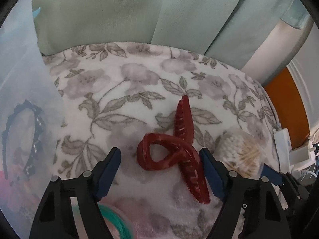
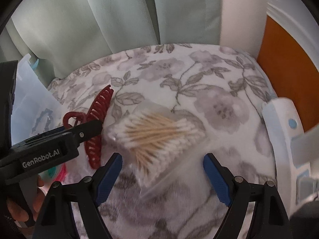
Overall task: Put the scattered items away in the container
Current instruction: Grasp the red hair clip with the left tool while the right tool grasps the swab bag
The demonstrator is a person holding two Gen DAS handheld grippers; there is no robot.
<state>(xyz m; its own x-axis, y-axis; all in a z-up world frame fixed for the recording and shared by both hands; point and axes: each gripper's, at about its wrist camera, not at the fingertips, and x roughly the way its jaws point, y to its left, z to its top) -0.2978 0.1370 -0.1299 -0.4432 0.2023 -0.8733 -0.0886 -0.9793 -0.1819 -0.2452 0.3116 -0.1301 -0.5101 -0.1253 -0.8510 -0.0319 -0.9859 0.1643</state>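
A dark red hair claw (image 1: pixel 175 155) lies on the floral blanket (image 1: pixel 123 91), between the blue pads of my left gripper (image 1: pixel 159 155). That gripper is open; its left pad stands well apart from the claw and its right pad is close beside it. A clear bag of cotton swabs (image 2: pixel 157 135) lies to the right of the claw (image 2: pixel 95 117). My right gripper (image 2: pixel 162 157) is open around the bag's near end, without pressing it. The translucent container (image 1: pixel 24 79) stands at the left with a black beaded headband (image 1: pixel 33 135) inside.
Teal and pink rings (image 1: pixel 113 219) lie under the left gripper, by the container wall (image 2: pixel 30 91). A white power strip (image 2: pixel 279 129) and an orange surface (image 2: pixel 283 75) border the blanket on the right. Green curtains (image 1: pixel 119 16) hang behind. A hand (image 2: pixel 37 199) holds the left gripper.
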